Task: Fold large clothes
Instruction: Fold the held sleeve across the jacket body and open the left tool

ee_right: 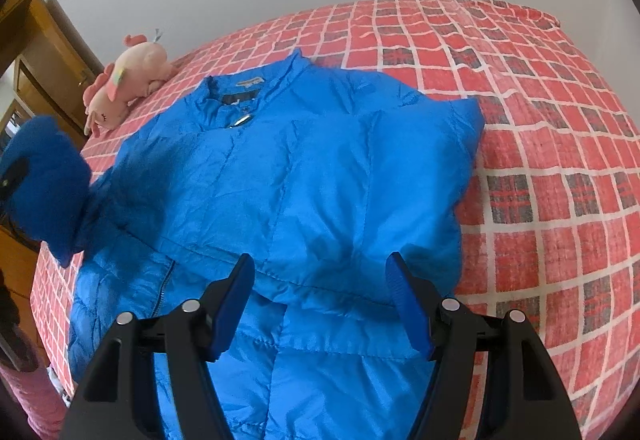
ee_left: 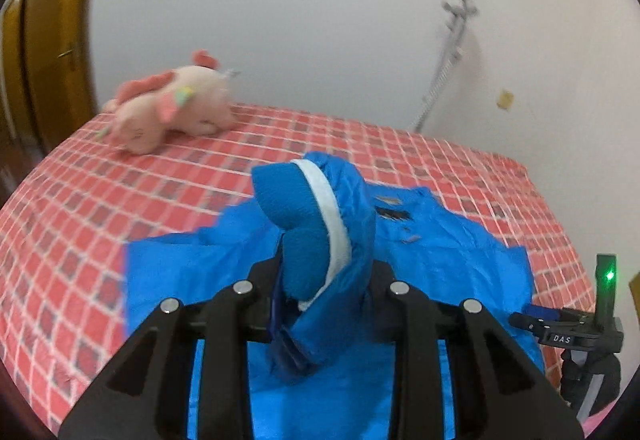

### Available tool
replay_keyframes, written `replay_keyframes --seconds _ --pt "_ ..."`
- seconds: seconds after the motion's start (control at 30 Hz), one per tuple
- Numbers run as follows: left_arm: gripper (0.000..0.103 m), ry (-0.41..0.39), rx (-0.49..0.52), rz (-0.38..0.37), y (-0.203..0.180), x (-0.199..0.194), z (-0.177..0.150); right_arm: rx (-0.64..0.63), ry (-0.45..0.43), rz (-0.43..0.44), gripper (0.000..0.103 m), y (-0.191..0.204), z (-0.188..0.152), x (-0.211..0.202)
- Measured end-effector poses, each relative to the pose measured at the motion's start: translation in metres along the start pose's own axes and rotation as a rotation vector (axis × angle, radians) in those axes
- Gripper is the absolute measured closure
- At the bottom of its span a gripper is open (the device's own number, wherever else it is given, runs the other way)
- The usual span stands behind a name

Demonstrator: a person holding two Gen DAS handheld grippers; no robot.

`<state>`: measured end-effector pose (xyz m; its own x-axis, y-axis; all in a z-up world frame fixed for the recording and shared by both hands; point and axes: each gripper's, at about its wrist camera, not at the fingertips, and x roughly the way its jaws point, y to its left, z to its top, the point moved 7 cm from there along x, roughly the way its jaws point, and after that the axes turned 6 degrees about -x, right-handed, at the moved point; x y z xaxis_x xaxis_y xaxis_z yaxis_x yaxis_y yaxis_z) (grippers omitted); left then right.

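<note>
We are holding the left claw (ee_left: 324, 280) pressed in on a bunched part of the blue jacket (ee_right: 304, 176): a fleece-lined cuff (ee_left: 308, 224) with a white band, which is standing up between the black fingers and rising above them. The fabric is filling the whole gap, so the pads are mostly hidden behind it. From the right wrist view, that same lifted cuff (ee_right: 44, 180) is showing at the far left edge, raised off the bed and trailing down to the rest of the garment.

We are keeping the right claw (ee_right: 320, 304) spread wide, its two blue pads (ee_right: 408, 304) well apart, and it is gripping nothing. It is hovering just above the lower middle of the jacket, over a stitched seam that is running across the body; we cannot tell whether the tips are touching the cloth.

The jacket is lying front up on the bed (ee_right: 552, 144), which is covered in a red checked sheet, with the collar (ee_right: 240, 92) pointing toward the far wall and the right-hand sleeve side already lying folded in over the body. A pink plush toy (ee_right: 124, 88) is resting on the bed beyond the collar, near the wooden door (ee_left: 48, 52).
</note>
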<state>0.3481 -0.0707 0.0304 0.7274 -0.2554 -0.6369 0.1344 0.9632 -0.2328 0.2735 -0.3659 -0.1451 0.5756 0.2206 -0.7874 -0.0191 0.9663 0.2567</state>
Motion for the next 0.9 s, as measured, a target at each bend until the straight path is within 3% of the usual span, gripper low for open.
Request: replay_keyframes --seconds 0.17,0.3,0.4,0.5,0.57,0.6,0.7,0.8,0.9 --pt "0.075 0.094 0.037 -0.003 -0.025 0.055 -0.021 0.003 0.006 -0.005 0.035 -0.003 0.000 0.003" --pt "0.075 0.194 0.031 0.000 -0.021 0.094 -0.041 0.010 0.026 -0.015 0.035 -0.007 -0.001 0.013" --pt "0.072 0.281 0.029 -0.038 -0.019 0.117 -0.061 0.012 0.037 -0.019 0.035 -0.009 -0.003 0.018" --pt "0.065 0.313 0.049 -0.086 -0.022 0.116 -0.069 0.004 0.039 -0.024 0.035 -0.009 -0.004 0.021" --pt "0.054 0.315 0.061 -0.155 -0.026 0.100 -0.069 0.001 0.039 -0.024 0.035 -0.010 -0.004 0.021" --pt "0.044 0.307 0.054 -0.206 -0.026 0.088 -0.068 0.003 0.039 -0.024 0.035 -0.009 -0.004 0.021" --pt "0.042 0.258 0.023 -0.291 -0.021 0.056 -0.059 0.000 0.041 -0.029 0.035 -0.009 -0.005 0.021" --pt "0.042 0.216 0.006 -0.235 -0.002 0.048 -0.055 -0.005 0.041 -0.037 0.035 -0.008 -0.005 0.022" --pt "0.043 0.258 0.018 -0.128 0.012 0.071 -0.065 -0.013 0.041 -0.046 0.035 -0.006 -0.005 0.023"
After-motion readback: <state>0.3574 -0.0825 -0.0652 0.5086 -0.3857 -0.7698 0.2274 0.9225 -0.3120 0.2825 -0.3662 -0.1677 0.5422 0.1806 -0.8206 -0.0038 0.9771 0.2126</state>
